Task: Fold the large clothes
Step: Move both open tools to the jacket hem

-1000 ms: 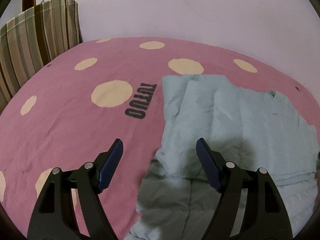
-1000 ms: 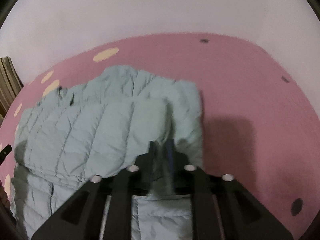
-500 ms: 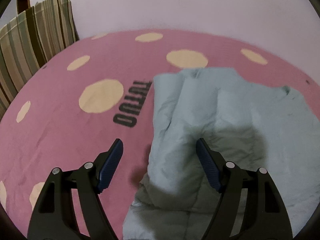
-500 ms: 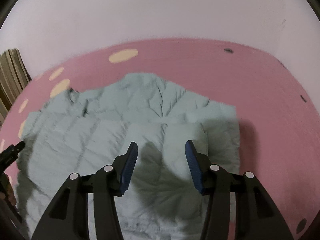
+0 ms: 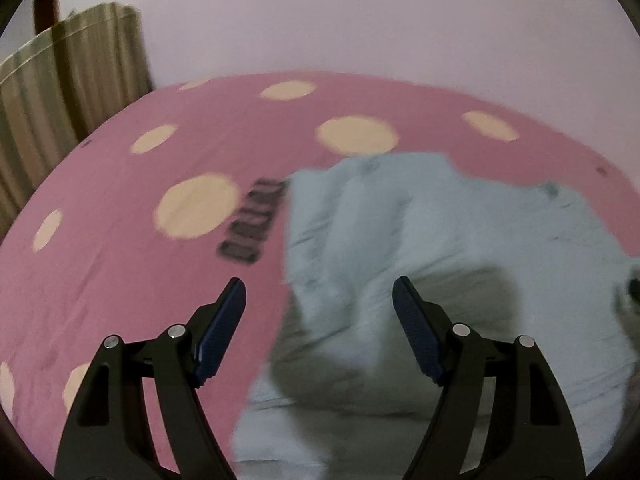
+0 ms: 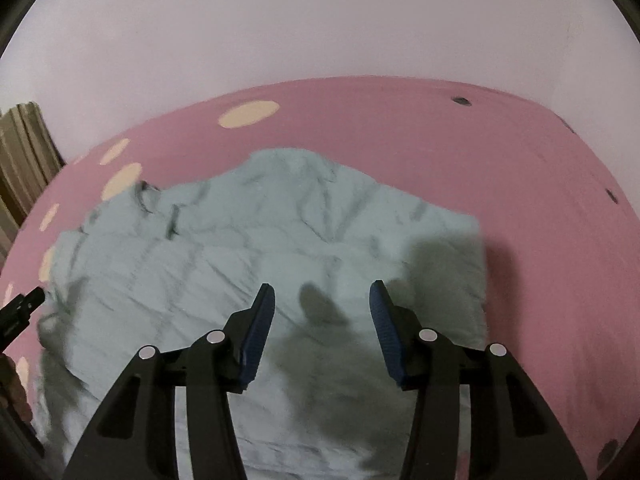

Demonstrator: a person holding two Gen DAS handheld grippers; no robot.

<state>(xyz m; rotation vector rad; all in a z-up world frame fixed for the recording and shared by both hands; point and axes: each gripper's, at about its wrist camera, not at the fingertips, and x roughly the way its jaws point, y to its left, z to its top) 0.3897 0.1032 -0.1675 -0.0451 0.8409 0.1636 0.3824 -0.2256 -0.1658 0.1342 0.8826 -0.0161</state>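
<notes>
a pale blue quilted puffer jacket (image 6: 280, 248) lies folded on the pink bed sheet with cream dots (image 5: 120, 200). both the left tongs (image 5: 319, 300) and the right tongs (image 6: 322, 304) hover over it, spread wide and holding nothing.

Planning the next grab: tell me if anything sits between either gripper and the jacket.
Nothing visible does. The left gripper and right gripper are both open above the pale jacket on the pink bedsheet, with only their own shadows on the cloth.
</notes>
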